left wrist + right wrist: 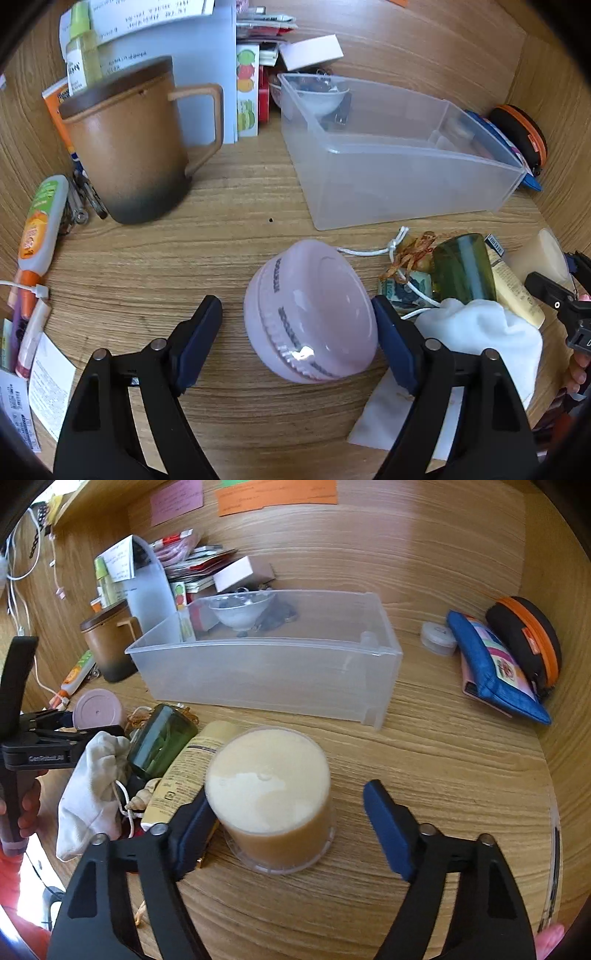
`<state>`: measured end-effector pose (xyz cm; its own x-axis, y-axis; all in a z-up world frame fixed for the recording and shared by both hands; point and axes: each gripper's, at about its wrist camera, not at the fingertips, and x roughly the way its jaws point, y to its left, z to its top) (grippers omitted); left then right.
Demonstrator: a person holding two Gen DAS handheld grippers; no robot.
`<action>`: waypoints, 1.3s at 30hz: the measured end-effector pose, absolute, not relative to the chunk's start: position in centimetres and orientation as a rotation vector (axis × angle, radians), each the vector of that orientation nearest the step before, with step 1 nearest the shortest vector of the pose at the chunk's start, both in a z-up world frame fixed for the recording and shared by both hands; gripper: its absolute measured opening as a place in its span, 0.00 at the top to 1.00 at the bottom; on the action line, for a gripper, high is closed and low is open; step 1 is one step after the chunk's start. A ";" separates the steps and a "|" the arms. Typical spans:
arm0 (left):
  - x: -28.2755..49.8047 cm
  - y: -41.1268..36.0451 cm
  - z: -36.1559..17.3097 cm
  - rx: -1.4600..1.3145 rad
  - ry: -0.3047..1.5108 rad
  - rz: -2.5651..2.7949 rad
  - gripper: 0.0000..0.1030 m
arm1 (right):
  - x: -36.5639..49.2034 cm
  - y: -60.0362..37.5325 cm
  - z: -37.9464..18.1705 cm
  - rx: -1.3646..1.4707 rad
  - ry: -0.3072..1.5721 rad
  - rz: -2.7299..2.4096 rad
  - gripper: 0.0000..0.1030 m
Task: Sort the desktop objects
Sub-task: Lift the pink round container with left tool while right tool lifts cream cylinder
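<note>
A round pink case lies tilted on the wooden desk between the fingers of my left gripper. The right finger is against its side and the left finger stands well clear, so the gripper is open. In the right wrist view, a beige lidded jar stands upright between the fingers of my right gripper. Its left finger is close by the jar and the right finger stands apart, so it is open too. A clear plastic bin sits behind both.
A green glass jar, a white cloth pouch, a yellow tube and a shell lie heaped between the two grippers. A brown mug stands at the left. Pouches and a small round box lie at the right wall.
</note>
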<state>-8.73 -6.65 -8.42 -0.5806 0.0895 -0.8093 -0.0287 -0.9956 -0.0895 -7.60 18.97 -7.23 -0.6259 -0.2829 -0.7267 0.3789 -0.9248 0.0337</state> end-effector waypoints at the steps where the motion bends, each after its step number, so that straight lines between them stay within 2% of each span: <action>1: -8.8 -6.8 -8.5 -1.407 -0.113 2.727 0.21 | -7.6 18.9 -7.2 1.100 0.179 -2.532 0.33; 5: -8.8 -6.8 -8.3 -1.395 -0.115 2.725 0.30 | -7.7 18.7 -7.3 1.090 0.171 -2.502 0.47; 9: -8.9 -6.7 -8.2 -1.378 -0.112 2.735 0.33 | -7.6 18.7 -7.3 1.082 0.167 -2.504 0.47; 11: -8.8 -6.7 -8.2 -1.369 -0.126 2.733 0.41 | -7.6 18.8 -7.3 1.081 0.171 -2.505 0.47; 27: -6.6 -6.8 -6.0 -1.259 -0.121 2.802 0.42 | -6.4 21.1 -4.7 1.026 0.093 -2.558 0.47; 39: -5.3 -7.0 -3.4 -1.159 -0.123 2.841 0.42 | -6.0 21.3 -2.2 0.952 0.132 -2.602 0.47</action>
